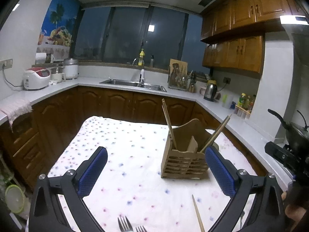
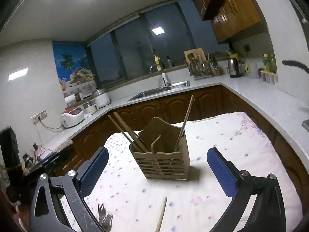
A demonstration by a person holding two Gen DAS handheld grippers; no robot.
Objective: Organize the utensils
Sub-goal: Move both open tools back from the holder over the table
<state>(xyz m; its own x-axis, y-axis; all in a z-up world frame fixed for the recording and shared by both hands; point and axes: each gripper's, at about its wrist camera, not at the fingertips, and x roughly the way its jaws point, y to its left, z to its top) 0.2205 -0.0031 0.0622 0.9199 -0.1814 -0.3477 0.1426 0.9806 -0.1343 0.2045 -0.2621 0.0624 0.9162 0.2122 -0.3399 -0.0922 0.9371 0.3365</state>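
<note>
A wooden slatted utensil holder [image 1: 184,158] [image 2: 164,160] stands upright on the flowered tablecloth. Chopsticks [image 1: 170,123] [image 2: 127,131] lean in its left compartment and another [image 1: 216,133] [image 2: 184,123] leans in its right one. A loose chopstick [image 1: 198,214] [image 2: 161,215] lies on the cloth near me. Two metal forks [image 1: 127,225] [image 2: 105,217] lie at the near edge. My left gripper [image 1: 156,171] is open and empty, above the cloth, left of and before the holder. My right gripper [image 2: 157,174] is open and empty, with the holder between its blue pads.
The table [image 1: 119,135] [image 2: 222,135] stands inside a U-shaped kitchen counter with a sink [image 1: 133,83] [image 2: 160,90], rice cookers [image 1: 36,77], a kettle [image 1: 210,89] and a dish rack [image 1: 179,77]. A wok [image 1: 295,133] sits on the stove at right.
</note>
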